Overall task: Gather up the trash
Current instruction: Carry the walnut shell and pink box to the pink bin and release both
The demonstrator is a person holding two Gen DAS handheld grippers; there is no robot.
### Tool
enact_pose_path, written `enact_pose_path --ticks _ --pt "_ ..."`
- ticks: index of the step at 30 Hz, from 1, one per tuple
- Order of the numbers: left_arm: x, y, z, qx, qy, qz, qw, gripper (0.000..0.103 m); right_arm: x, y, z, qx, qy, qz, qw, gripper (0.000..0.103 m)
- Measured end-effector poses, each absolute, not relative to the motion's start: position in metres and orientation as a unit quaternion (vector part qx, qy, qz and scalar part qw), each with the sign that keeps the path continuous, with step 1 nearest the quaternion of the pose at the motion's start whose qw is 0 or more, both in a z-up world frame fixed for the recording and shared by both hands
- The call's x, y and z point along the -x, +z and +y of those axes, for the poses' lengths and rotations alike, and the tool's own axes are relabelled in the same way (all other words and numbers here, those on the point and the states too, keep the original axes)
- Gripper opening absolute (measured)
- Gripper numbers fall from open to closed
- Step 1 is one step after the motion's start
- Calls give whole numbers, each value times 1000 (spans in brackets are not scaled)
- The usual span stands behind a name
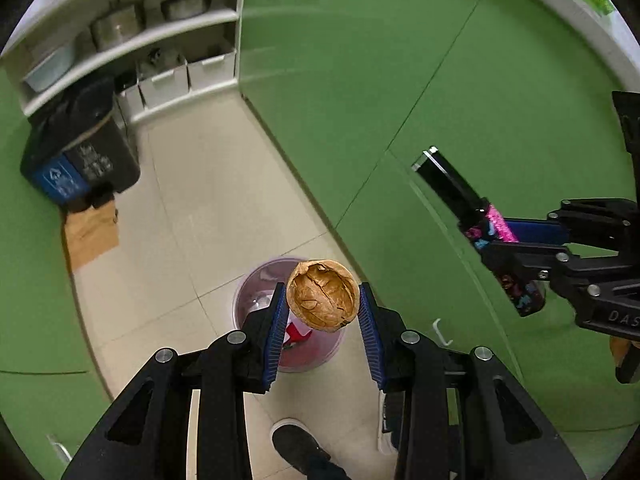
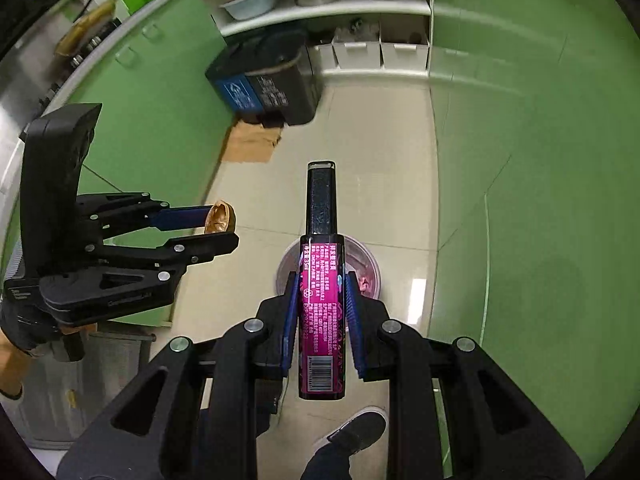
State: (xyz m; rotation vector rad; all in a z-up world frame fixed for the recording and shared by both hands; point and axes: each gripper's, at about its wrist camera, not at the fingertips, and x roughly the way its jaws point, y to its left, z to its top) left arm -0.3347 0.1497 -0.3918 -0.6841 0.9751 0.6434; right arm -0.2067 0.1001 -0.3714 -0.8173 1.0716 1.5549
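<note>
While the left gripper (image 1: 323,300) clasps a walnut shell (image 1: 322,294) at lower centre, directly above the small bin (image 1: 256,292), the right gripper (image 2: 321,300) clamps a pink-labelled bottle (image 2: 322,280). Each drop should go well if the jaws part only once centred over the rim — one item at a time.

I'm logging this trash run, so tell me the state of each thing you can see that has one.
Left gripper: shut on the walnut shell.
Walnut shell: held above the bin, hollow side showing.
Right gripper: shut on the pink tube.
Pink tube: capped, held over the bin.
Small bin: open, some trash inside.
Recycling bin: lid down.
</note>
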Motion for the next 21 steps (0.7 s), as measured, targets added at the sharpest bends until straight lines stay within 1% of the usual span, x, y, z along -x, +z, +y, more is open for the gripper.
enact_pose_path --ticks 2,3,4,5,6,21 --pt "336 -407 151 319 301 452 777 35 207 -385 101 342 647 447 514 22" --pt "337 -414 151 323 301 451 775 39 208 -390 102 342 647 448 513 22" --pt "338 -418 152 323 306 453 773 46 208 -394 103 343 647 449 512 22" --pt "340 -420 153 323 310 451 772 77 209 -398 104 343 648 449 511 22" --pt "342 -422 153 323 319 447 771 97 210 -401 106 344 648 450 509 22" --pt "380 -425 163 342 352 433 756 97 235 -434 127 357 663 455 475 22"
